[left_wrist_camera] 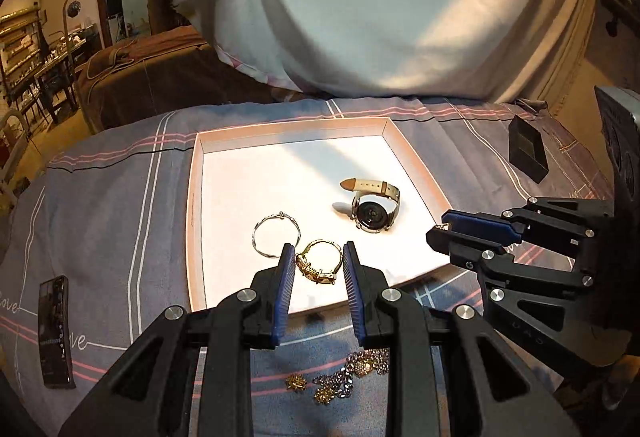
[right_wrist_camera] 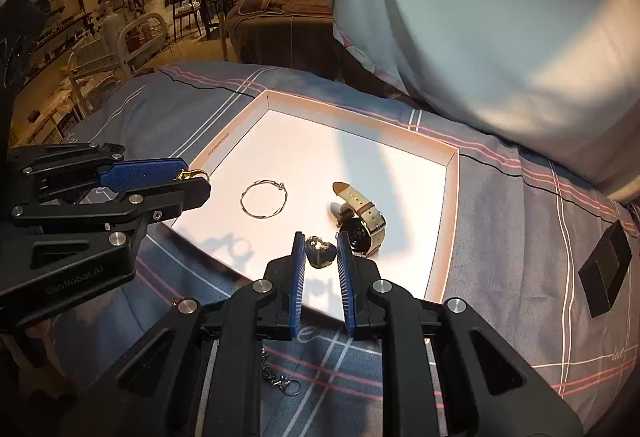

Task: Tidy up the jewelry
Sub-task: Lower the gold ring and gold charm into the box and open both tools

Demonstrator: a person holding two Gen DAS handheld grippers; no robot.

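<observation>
A shallow white tray (left_wrist_camera: 196, 197) lies on the grey bedspread. In it are a thin silver bangle (left_wrist_camera: 276, 235), also in the right wrist view (right_wrist_camera: 264, 199), and a watch with a cream strap (left_wrist_camera: 372, 207), also in the right wrist view (right_wrist_camera: 362, 225). My left gripper (left_wrist_camera: 318, 263) is shut on a gold bracelet (left_wrist_camera: 318, 263) over the tray's near edge; it also shows in the right wrist view (right_wrist_camera: 192, 177). My right gripper (right_wrist_camera: 319, 253) is shut on a dark heart-shaped pendant (right_wrist_camera: 319, 252) just above the tray beside the watch; it also shows in the left wrist view (left_wrist_camera: 438, 231).
Loose gold earrings and chains (left_wrist_camera: 344, 377) lie on the bedspread below the left gripper. A chain (right_wrist_camera: 280, 377) lies below the right gripper. A small black box (left_wrist_camera: 528, 151) sits right of the tray. A dark phone-like slab (left_wrist_camera: 56, 333) lies left. A person in white stands behind.
</observation>
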